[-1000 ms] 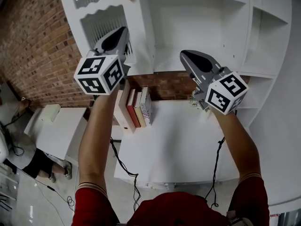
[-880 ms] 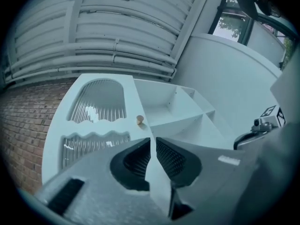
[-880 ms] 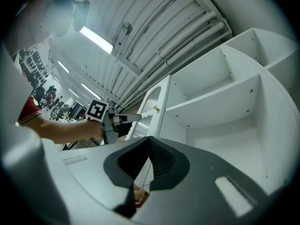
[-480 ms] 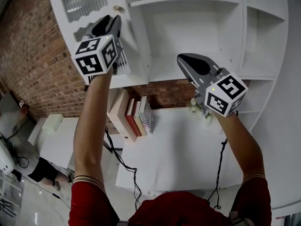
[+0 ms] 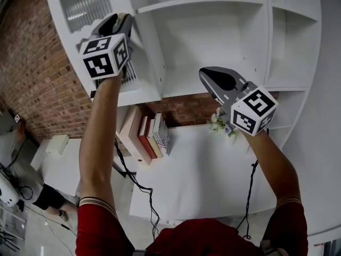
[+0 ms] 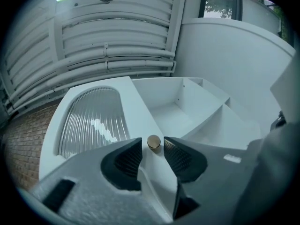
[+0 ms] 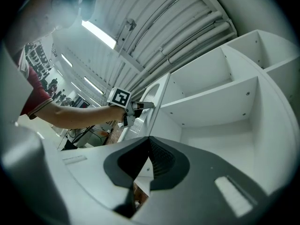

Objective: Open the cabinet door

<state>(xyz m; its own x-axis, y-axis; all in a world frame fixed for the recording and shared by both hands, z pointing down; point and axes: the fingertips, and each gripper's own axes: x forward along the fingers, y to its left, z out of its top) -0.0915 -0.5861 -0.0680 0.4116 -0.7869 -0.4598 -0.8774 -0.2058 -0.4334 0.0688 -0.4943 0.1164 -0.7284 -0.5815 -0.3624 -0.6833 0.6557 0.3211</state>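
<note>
The white cabinet door has ribbed glass panes and stands swung out from the open shelves. A small brass knob sits on the door's edge strip. My left gripper is right at it. Its jaws have just been opening, and the knob lies between the tips with a thin gap on each side. In the head view the left gripper is raised against the door and hides the knob. My right gripper hangs before the shelves with its jaws shut and empty.
Below the cabinet stands a white desk with a row of books and a small flower bunch. A brick wall is at the left. A person sits low at the left. Cables hang off the desk's front.
My left hand has risen along the door, from the lower glass pane up to where the knob is. The right gripper has barely moved.
</note>
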